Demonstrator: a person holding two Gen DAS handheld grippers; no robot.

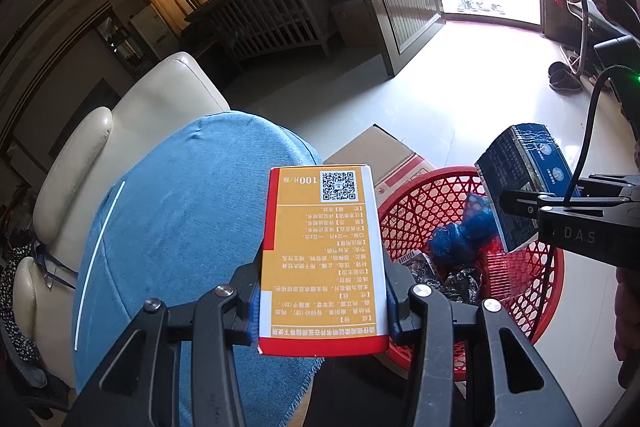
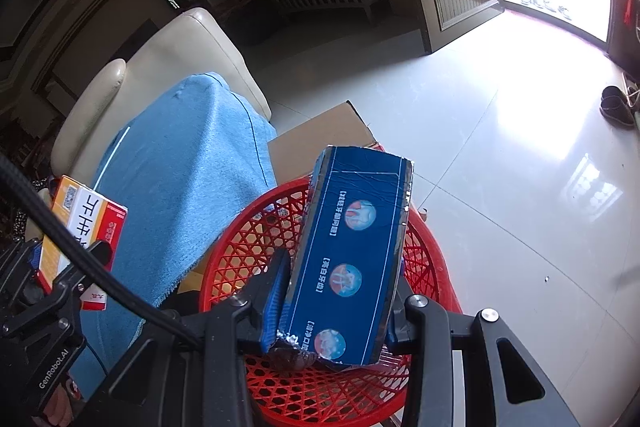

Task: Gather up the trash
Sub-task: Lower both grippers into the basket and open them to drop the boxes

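Now both boxes are up in the air at once. The left gripper (image 1: 324, 301) has its jaws pinching an orange box (image 1: 322, 255) with red edges, printed side up, held over the near edge of a blue cloth (image 1: 180, 227) draped on a cream armchair (image 1: 104, 155). Just to the right sits the red mesh basket (image 1: 532, 287) on the pale tiled floor (image 2: 520, 167), against a cardboard carton (image 1: 380, 155). The right gripper (image 2: 340, 311) has its jaws clamped on a dark blue box (image 2: 356, 255), which hangs tilted above the basket's middle. Down inside the basket there's crumpled blue plastic (image 1: 464, 231) and what looks like silvery foil wrapping (image 1: 452, 279), though the mesh half hides it.
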